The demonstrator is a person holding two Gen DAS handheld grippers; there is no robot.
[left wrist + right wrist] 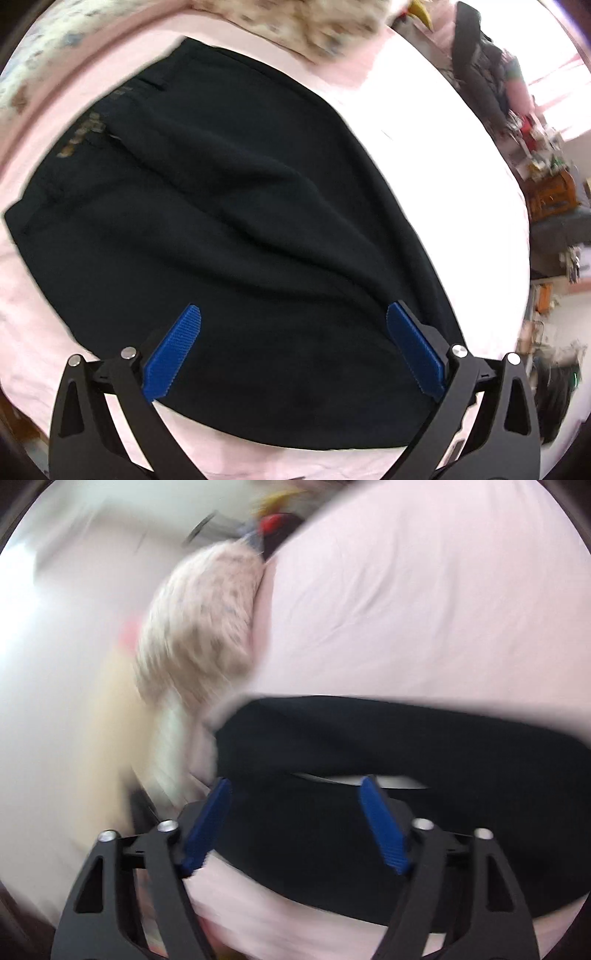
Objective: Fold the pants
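Left claw (pixel 293 314) splayed, tilted over pants (pixel 221 221)

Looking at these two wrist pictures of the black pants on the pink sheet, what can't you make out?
- Right wrist view: motion blur smears the speckled blanket and the wall.
- Left wrist view: the pants carry a small marking, too blurred to read.
- Left wrist view: room clutter at the edge, too small to name.

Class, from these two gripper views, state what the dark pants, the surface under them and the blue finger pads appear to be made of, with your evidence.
Pants: soft matte knit, possibly fleece or jersey; it drapes in rounded ridges without shine.
Pink sheet: thin woven fabric, likely cotton; fine creases, matte.
Blue pads: moulded or printed plastic or rubber; fine ridged texture, which one is unclear.
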